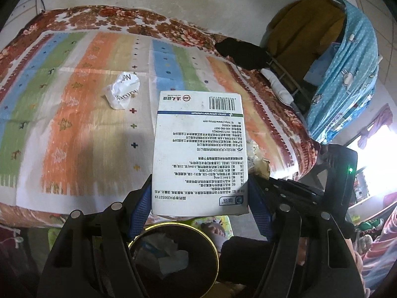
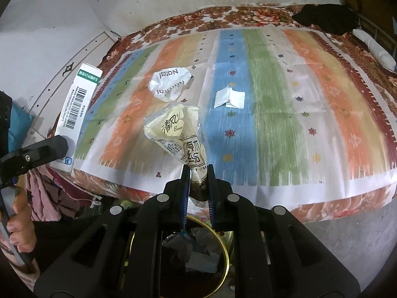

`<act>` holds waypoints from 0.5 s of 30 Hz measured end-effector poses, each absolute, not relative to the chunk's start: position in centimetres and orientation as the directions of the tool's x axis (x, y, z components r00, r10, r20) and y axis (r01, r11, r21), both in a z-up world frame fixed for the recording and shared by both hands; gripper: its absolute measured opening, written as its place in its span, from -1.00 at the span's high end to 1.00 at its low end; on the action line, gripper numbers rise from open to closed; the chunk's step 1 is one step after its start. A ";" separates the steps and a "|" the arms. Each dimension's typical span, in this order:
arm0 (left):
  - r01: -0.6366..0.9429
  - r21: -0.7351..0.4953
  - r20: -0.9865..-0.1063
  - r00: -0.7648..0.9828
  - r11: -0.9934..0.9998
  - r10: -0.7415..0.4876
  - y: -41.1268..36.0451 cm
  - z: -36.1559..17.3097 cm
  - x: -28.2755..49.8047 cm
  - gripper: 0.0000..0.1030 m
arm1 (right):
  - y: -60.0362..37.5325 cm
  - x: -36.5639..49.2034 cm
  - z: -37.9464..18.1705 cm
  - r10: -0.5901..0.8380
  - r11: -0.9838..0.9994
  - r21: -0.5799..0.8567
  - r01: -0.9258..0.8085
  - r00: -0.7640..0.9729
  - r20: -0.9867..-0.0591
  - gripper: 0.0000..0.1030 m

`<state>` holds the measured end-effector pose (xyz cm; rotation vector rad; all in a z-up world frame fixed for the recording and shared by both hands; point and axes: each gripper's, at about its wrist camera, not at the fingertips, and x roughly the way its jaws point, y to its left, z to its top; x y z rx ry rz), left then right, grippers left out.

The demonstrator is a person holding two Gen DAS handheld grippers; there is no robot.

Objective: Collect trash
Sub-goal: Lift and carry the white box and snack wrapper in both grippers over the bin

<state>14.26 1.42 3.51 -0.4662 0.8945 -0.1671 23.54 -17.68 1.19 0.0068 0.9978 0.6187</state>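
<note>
Below both tilted-down grippers I see the gold-rimmed bin (image 2: 227,255), trash inside. Beyond it is the striped cloth (image 2: 260,114) on the bed. I have the left gripper (image 1: 199,193) spread wide, pads clamped on a white medicine box (image 1: 198,154). The right gripper (image 2: 197,181), nearly closed, pinches a cream tissue wrapper (image 2: 178,134). A crumpled white wrapper (image 2: 171,84) and a folded paper (image 2: 229,98) lie on the cloth.

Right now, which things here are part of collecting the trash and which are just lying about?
Part of the job:
- medicine box clamped in the left gripper
- tissue wrapper pinched in the right gripper
- crumpled white wrapper and folded paper scrap, both on the bed
- gold-rimmed bin below

Just lying about:
- striped mat
- black cloth
- blue rabbit-print fabric
</note>
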 end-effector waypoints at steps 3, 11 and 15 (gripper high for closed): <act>-0.048 -0.475 -0.701 0.625 0.879 -0.345 1.2 3.4 13.1 -0.36 | -17.9 22.5 1.2 0.504 0.821 0.292 -0.490 0.385 -0.773 0.76; -0.003 -0.506 -0.668 0.634 0.862 -0.390 0.4 3.0 9.7 -0.36 | -18.9 19.4 0.7 0.550 0.796 0.340 -0.501 0.364 -0.752 0.76; 0.002 -0.508 -0.667 0.632 0.861 -0.395 0.2 2.6 8.5 -0.36 | -19.1 17.8 0.2 0.566 0.785 0.358 -0.506 0.351 -0.746 0.76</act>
